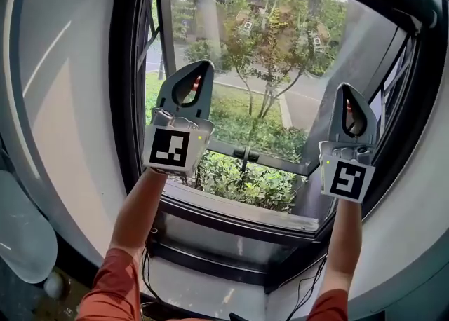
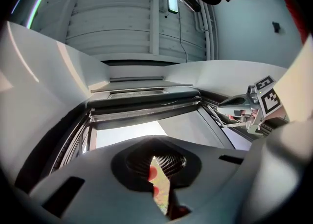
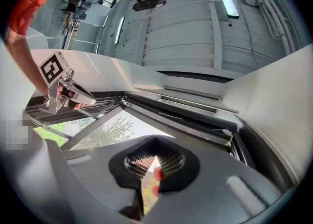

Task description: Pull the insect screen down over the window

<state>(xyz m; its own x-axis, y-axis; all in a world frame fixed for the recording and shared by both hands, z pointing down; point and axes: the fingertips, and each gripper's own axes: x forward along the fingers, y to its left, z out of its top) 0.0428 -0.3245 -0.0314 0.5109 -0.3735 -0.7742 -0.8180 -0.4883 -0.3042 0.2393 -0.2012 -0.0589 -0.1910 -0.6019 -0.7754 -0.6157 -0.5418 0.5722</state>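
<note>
Left gripper view, insect screen (image 2: pixel 146 111) above tool (image 2: pixel 157 162)

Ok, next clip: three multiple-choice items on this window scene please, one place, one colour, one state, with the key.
1. Where are the grey plastic left gripper and right gripper?
A. held up before the black-framed window
B. lying on the floor
C. outside among the shrubs
2. What colour are the person's sleeves?
A. blue
B. orange
C. white
3. How do both grippers' jaws stand?
A. wide open
B. shut on a cord
C. shut, empty
Key: A, both stand against the glass in the head view; B, the sleeves at the bottom edge are orange; C, each gripper view shows jaws together, nothing between.
</note>
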